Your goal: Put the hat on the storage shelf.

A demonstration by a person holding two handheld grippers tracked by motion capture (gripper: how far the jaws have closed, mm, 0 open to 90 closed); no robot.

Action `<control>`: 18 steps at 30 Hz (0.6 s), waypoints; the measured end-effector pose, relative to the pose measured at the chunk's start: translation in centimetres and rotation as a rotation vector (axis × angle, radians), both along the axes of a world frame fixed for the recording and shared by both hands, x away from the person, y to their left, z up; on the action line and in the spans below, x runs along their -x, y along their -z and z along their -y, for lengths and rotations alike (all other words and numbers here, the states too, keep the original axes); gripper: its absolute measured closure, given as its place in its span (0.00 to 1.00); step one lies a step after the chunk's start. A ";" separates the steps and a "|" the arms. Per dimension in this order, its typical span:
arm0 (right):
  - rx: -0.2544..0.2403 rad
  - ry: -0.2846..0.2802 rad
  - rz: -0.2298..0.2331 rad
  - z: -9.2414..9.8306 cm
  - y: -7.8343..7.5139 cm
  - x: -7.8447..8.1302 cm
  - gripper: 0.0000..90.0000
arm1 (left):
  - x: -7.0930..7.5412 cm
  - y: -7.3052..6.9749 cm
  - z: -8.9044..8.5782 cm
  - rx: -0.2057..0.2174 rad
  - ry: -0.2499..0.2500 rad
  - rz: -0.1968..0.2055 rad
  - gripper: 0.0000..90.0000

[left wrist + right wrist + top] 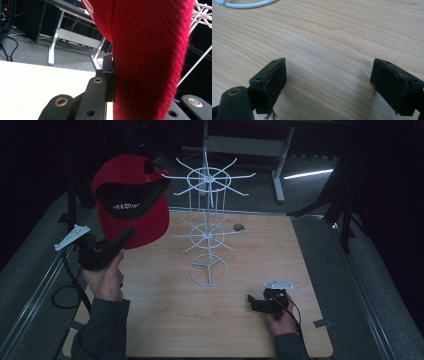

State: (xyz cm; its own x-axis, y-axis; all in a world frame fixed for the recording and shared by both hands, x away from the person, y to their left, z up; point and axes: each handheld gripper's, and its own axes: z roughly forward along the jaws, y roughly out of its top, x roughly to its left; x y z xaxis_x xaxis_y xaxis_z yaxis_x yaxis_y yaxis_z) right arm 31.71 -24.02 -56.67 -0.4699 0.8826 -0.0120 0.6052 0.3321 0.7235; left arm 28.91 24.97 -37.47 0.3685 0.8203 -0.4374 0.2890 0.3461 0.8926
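**A:** Holding that red knitted-fabric baseball cap with the black lining by its brim looks chancy. What could go wrong?

**B:** The left claw pinches just the brim's edge, jaws closed tight on the cloth, so the whole cap hangs above and beyond the grip. In my judgement it could swivel or slip out if swung quickly. It could also snag 1 of the thin arms of the white wire 2-tier display stand, which might tip, since the stand has only a light ring base.

**A:** Where is the cap against the stand?

**B:** Left of it, raised to about the height of the upper tier, near the arm tips but apart from them. Its opening faces the camera, showing white lettering I cannot read.

**A:** Up close?

**B:** From the left gripper view, the cap is coarse, ribbed, fuzzy weave.

**A:** And the other hand?

**B:** The right claw sits low on the pale wooden desk, right of the stand's base, jaws spread wide, holding nothing.
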 end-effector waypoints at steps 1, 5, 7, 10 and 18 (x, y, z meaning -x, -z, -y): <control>0.000 0.000 0.000 0.0 0.0 0.0 0.15 | 0.0 0.0 0.0 0.003 -0.001 0.000 0.94; 0.000 0.000 0.000 0.0 0.0 0.0 0.15 | 0.0 -0.1 0.0 0.005 -0.002 0.001 0.94; 0.000 0.000 0.000 0.0 0.0 0.0 0.15 | 0.0 -0.1 0.0 0.006 -0.002 0.001 0.94; 0.000 0.000 0.000 0.0 0.0 0.0 0.15 | 0.0 -0.1 0.0 0.009 -0.004 0.002 0.94; 0.000 0.000 0.000 0.0 0.0 0.0 0.15 | -0.1 -0.4 0.0 0.010 0.002 0.005 0.94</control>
State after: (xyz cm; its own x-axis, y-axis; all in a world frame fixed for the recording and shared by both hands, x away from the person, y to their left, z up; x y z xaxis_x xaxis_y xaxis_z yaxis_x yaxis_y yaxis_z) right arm 31.71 -24.01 -56.67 -0.4699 0.8826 -0.0120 0.6052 0.3321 0.7235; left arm 28.97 24.96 -37.08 0.3727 0.8151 -0.4435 0.2849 0.3543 0.8907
